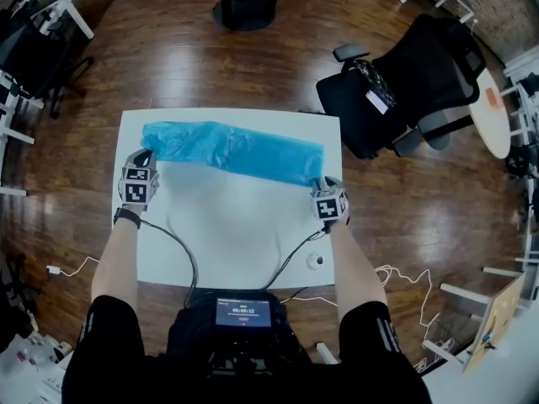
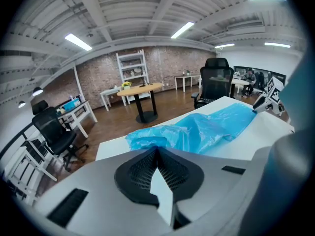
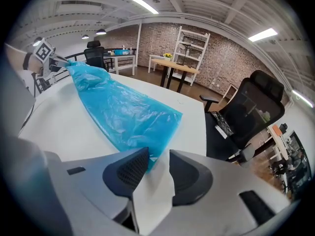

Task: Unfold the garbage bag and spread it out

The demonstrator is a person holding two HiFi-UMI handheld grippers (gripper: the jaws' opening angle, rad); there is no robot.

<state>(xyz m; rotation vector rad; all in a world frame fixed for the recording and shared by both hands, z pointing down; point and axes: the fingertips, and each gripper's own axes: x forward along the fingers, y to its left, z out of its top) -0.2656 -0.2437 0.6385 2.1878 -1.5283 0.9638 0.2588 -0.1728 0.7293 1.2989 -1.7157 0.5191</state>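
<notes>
Garbage bag lies stretched across the white table. Left gripper is closed on the bag's left end. Right gripper stands half open at the bag's right corner.

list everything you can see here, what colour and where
garbage bag: one, blue, lying crumpled across the far half of the table
table: one, white, in front of the person
small round object: one, white, near right part of the table; cannot tell what it is
office chair: one, black, on the floor right of the table
round table: one, wooden top, black base, beyond the white table
cables: two, black, from the grippers back to the person
screen unit: one, black, at the person's chest
left gripper: one, grey, shut on the bag's left end
right gripper: one, grey, jaws apart at the bag's right corner
</notes>
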